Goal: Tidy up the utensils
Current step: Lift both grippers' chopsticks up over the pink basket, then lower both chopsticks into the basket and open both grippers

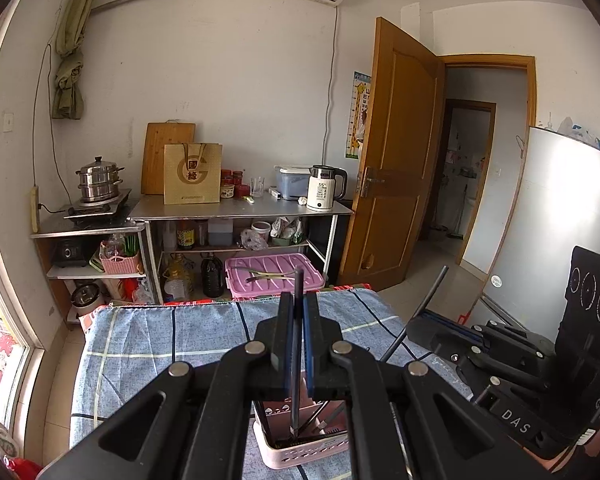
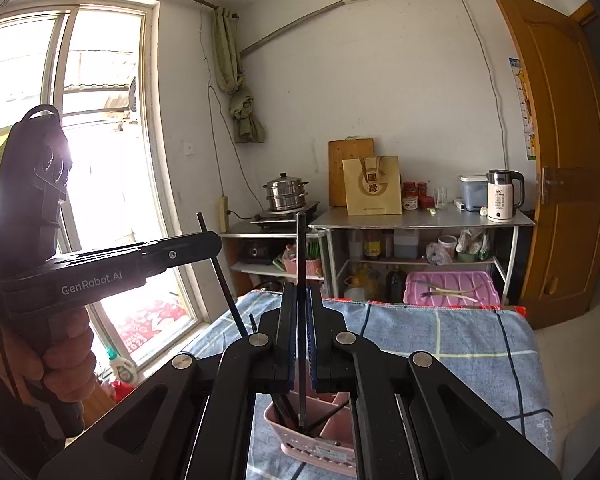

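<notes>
My left gripper [image 1: 298, 300] is shut on a dark chopstick [image 1: 297, 344] held upright, its lower end inside a pink utensil basket [image 1: 300, 446] on the blue checked cloth. My right gripper [image 2: 299, 290] is shut on another dark chopstick [image 2: 301, 264], also upright, its tip down in the same pink basket [image 2: 320, 448]. Several other dark utensils lean in the basket. The right gripper shows in the left wrist view [image 1: 424, 320] gripping its chopstick [image 1: 432, 292]. The left gripper shows in the right wrist view [image 2: 216, 242] with its chopstick [image 2: 220, 276].
The blue checked cloth [image 1: 160, 336] covers the table. Behind it stand a steel shelf [image 1: 240, 210] with a kettle [image 1: 324, 188], a paper bag and jars, a steamer pot [image 1: 99, 180], a pink lidded bin [image 1: 274, 276], a wooden door [image 1: 392, 152] and a fridge [image 1: 552, 216].
</notes>
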Demonstrator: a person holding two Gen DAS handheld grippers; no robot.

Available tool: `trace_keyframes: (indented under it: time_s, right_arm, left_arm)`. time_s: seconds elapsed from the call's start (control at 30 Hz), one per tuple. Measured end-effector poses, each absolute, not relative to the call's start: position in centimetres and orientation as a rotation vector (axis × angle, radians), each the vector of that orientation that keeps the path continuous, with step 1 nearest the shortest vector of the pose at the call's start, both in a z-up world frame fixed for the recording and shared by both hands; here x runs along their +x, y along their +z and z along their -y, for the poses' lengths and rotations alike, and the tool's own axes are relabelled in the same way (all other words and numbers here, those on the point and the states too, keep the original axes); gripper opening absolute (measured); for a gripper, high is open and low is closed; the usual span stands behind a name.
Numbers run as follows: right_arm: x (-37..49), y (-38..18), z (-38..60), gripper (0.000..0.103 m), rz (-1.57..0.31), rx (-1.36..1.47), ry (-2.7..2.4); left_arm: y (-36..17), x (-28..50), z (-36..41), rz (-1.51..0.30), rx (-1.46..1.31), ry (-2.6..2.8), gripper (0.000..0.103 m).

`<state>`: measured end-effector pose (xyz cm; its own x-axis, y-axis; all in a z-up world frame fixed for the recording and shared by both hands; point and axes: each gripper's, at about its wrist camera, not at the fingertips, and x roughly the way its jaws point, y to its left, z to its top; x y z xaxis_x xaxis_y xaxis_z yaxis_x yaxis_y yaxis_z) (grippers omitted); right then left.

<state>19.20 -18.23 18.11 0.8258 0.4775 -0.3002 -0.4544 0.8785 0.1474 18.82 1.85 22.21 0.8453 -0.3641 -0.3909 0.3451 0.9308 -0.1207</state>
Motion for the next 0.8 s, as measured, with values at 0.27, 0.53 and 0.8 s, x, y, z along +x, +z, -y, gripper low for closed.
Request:
trace_keyframes:
  time_s: [0.27,0.53,0.8]
  right_arm:
    - [21.2,15.1,17.7,0.004,-0.42,0.064,0.489]
    - [22.0,12.8,17.4,0.004,-0.488,0.049,0.482]
    - [22.8,11.0,17.2,0.004,-0.569,0.047,0.485]
  left_arm:
    - [18.3,21.0,-1.4,-0.501,-0.046,-0.379,0.005]
    - [15.2,21.9,-1.5,-0.565,-0.047,-0.374,0.005]
    - [13.1,22.1,-1.5,-0.612,-0.049,-0.378,0.005]
